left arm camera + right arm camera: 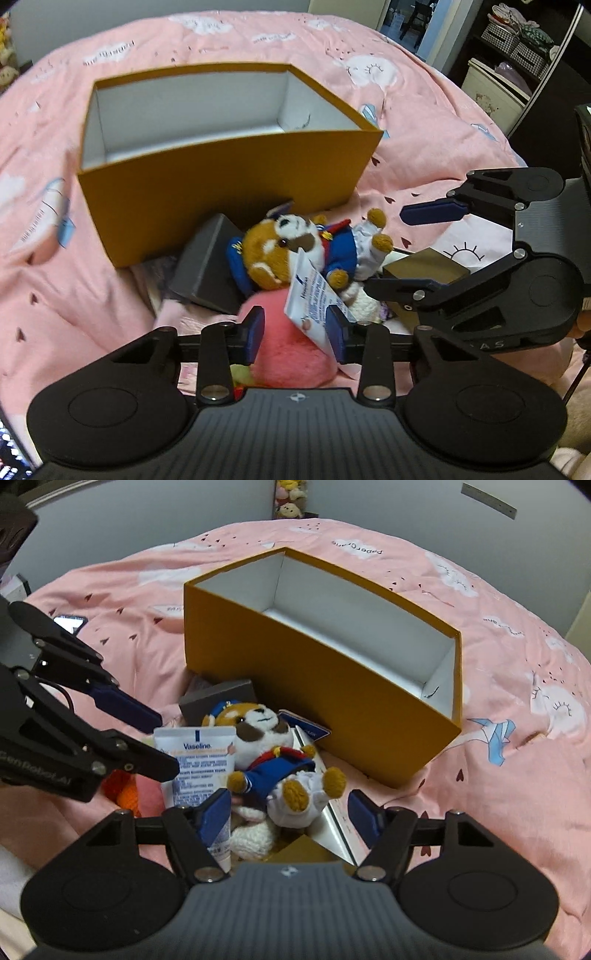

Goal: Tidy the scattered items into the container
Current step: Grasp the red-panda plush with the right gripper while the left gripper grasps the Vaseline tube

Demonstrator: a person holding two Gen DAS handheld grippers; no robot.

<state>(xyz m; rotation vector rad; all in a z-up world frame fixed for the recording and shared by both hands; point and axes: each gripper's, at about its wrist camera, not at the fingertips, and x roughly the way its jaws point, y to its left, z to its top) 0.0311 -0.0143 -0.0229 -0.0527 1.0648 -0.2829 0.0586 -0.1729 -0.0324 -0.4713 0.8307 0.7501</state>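
Surface: pink cotton bedspread (424, 122), cloud and paper-crane print, rumpled.
Container: orange card box (314, 672), rectangular, white inside, open-topped, nothing visible in it.
Scattered items: plush dog (266, 753) in blue uniform, Vaseline tube (195, 768), pink fluffy toy (291, 354), grey card box (210, 266), heaped against the container's front wall.
Left gripper (295, 328): jaws part-closed about pink toy and tube; contact unclear.
Right gripper (291, 812): jaws apart, straddling plush dog's feet.

Ahead of the left claw (295, 326), a brown plush dog in a blue uniform (295, 247) hides much of the flat dark grey box (207, 266); a white Vaseline tube (195, 768) runs partly behind the right claw (290, 812)'s pad.
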